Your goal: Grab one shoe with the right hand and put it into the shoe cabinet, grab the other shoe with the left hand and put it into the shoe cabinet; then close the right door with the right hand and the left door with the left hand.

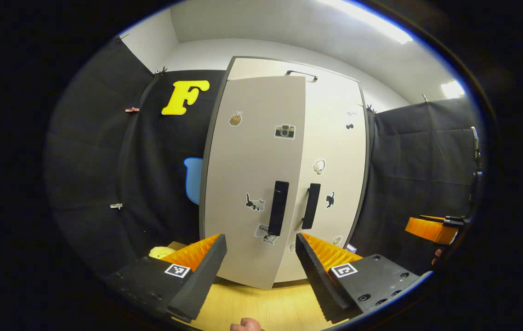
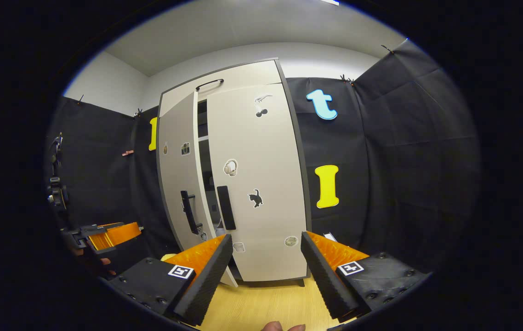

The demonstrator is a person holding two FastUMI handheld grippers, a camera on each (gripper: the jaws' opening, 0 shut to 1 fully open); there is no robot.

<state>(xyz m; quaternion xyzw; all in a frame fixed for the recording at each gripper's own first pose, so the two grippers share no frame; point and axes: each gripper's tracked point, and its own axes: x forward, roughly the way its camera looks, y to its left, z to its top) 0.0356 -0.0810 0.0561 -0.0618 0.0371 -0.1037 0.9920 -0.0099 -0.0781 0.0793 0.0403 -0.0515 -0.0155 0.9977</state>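
Black cloth walls ring a pale cabinet [image 2: 243, 184] at twelve o'clock on a wood floor [image 2: 266, 303]; right door [image 2: 257, 184] shut, left door [image 1: 252, 184] ajar (interior unreadable). Both grippers [image 1: 261, 262] [image 2: 266, 264] gape, holding nothing.

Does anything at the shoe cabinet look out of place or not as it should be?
Yes. The left door stands ajar, with a dark gap beside the right door, which looks shut. Both grippers, left and right, are open and hold nothing.
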